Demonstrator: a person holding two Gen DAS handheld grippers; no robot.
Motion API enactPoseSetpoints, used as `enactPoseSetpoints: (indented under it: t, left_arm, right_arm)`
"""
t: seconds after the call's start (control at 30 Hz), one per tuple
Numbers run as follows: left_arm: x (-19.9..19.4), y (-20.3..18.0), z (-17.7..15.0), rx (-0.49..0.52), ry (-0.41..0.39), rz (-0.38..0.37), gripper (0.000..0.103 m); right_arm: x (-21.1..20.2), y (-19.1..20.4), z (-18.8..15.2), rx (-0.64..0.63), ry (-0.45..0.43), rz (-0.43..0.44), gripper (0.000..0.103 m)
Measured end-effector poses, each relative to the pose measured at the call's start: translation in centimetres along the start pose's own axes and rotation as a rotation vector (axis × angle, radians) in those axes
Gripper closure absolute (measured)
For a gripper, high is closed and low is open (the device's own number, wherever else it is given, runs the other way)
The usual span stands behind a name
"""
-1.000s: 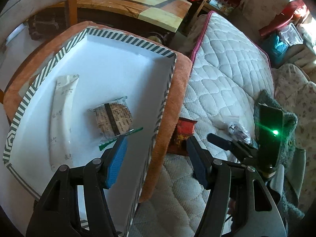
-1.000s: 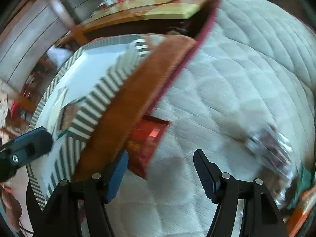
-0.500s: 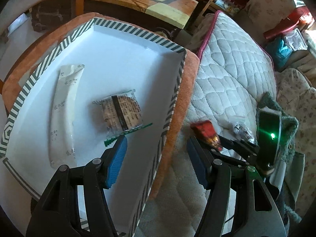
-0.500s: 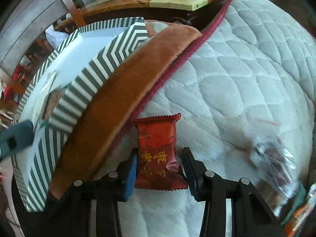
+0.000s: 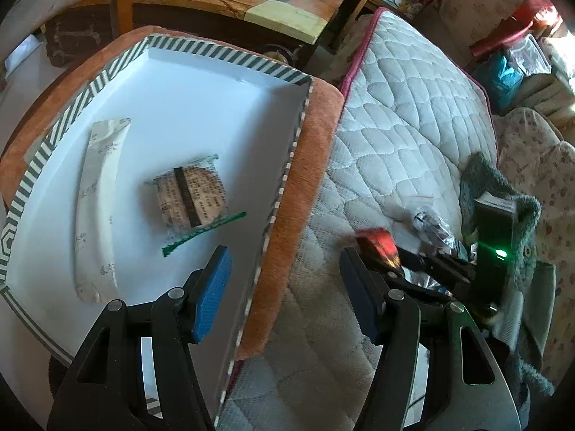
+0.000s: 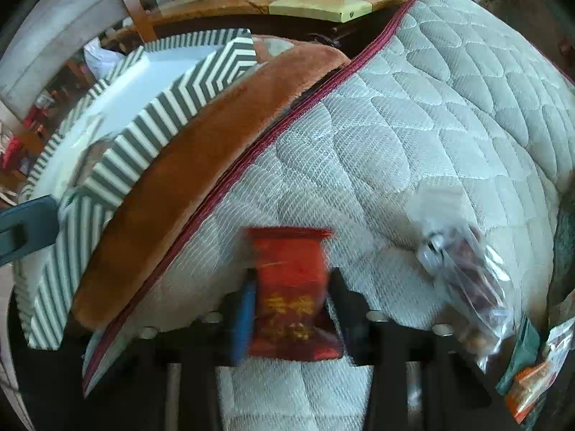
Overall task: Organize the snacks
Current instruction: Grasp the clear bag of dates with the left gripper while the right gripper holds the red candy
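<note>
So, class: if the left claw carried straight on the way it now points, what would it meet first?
Most likely the right-hand wall of the striped box, which runs up between its open fingers, with the orange plush cushion just beyond it. Depth is hard to judge in this fisheye view, so it might pass above the rim.

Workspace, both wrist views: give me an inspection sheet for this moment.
Surface: quilted mattress; brown plush cushion beside it.
Job's things: striped box on the cushion, holding a long white packet, a biscuit pack and a green strip; red snack packet in the right tool.
Clutter: clear bag of snacks on the mattress.
Grippers: left tool open over the box edge; right tool shut on the red packet.
Cables: nothing seen.
Surroundings: wooden table behind.
</note>
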State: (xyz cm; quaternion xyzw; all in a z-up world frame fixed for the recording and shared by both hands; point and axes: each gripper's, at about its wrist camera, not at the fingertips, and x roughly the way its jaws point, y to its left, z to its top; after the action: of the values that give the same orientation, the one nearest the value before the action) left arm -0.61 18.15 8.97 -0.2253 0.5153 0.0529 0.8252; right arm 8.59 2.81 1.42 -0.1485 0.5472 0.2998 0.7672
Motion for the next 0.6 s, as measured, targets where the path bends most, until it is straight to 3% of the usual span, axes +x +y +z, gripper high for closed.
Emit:
enactPoseSetpoints:
  t: [0.27,0.47,0.6]
  left_arm:
    - [1.4,-5.4,-0.3,0.100,0.032,-0.066,0.040]
    - [5.6,-11.6,0.1,0.148,0.126,-0.153,0.039]
    - [8.4,-15.0,1.0,0.160,0.160,-0.148,0.039]
  right_arm:
    - [-6.3,-4.5,-6.6,0.119,-0.064,0.069,0.069]
    - [-9.0,-8.4,-11.5,0.232,-0.072,0.083,0.069]
    - [-9.4,-9.9,-13.0,0.271,-0.075,0.094,0.069]
